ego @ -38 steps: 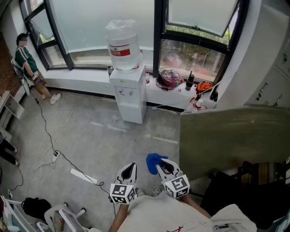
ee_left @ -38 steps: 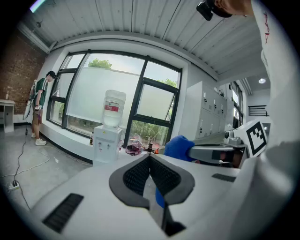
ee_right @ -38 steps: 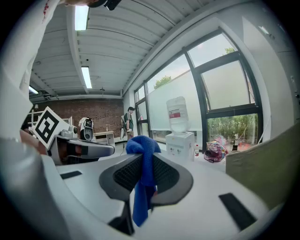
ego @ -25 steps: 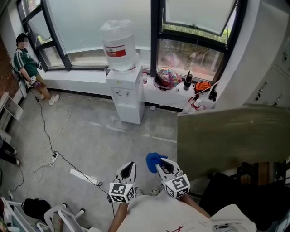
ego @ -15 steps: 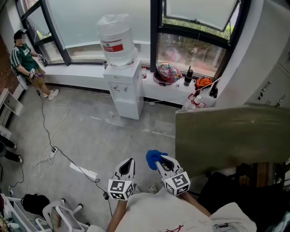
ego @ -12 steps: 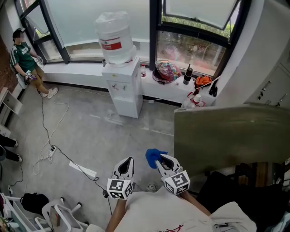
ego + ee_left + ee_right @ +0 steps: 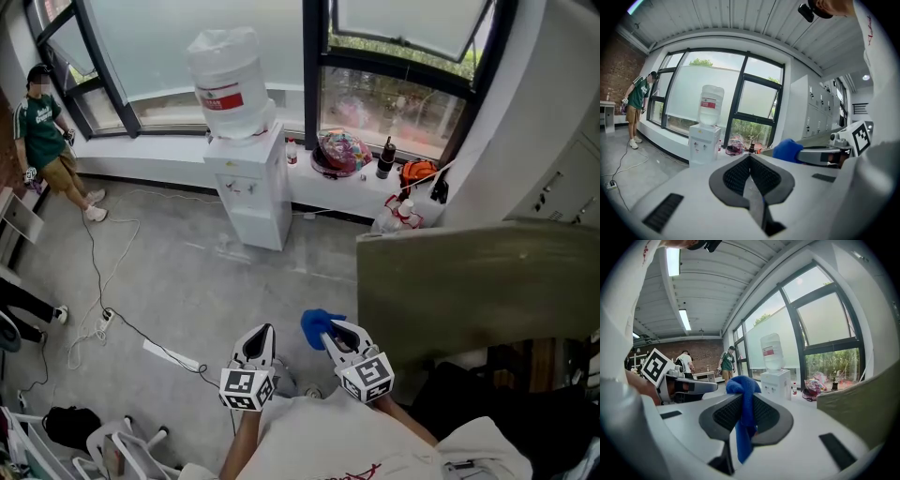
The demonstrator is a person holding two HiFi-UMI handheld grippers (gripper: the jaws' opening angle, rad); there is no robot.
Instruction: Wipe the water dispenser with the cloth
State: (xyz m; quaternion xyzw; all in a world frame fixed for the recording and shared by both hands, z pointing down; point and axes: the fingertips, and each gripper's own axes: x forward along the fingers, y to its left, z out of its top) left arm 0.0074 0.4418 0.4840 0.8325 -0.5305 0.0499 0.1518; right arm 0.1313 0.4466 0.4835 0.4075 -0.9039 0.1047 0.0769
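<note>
The white water dispenser [image 7: 247, 193] with a clear bottle [image 7: 226, 82] on top stands against the window ledge, well ahead of both grippers. It also shows small and distant as the dispenser [image 7: 704, 147] in the left gripper view and the dispenser [image 7: 776, 383] in the right gripper view. My right gripper [image 7: 325, 330] is shut on a blue cloth [image 7: 316, 325], which bunches above the jaws and hangs between them as the cloth [image 7: 744, 416]. My left gripper [image 7: 259, 339] is shut with nothing in it, beside the right one.
A person [image 7: 42, 130] stands at the far left by the window. Cables and a power strip [image 7: 172, 356] lie on the grey floor. An olive board [image 7: 478, 286] stands at my right. Bottles and a colourful bag [image 7: 340, 152] sit on the ledge [image 7: 141, 145].
The view has swung slightly, so the dispenser sits further left and a little higher in the picture. The person at the left has stepped along. Both grippers keep their places and states.
</note>
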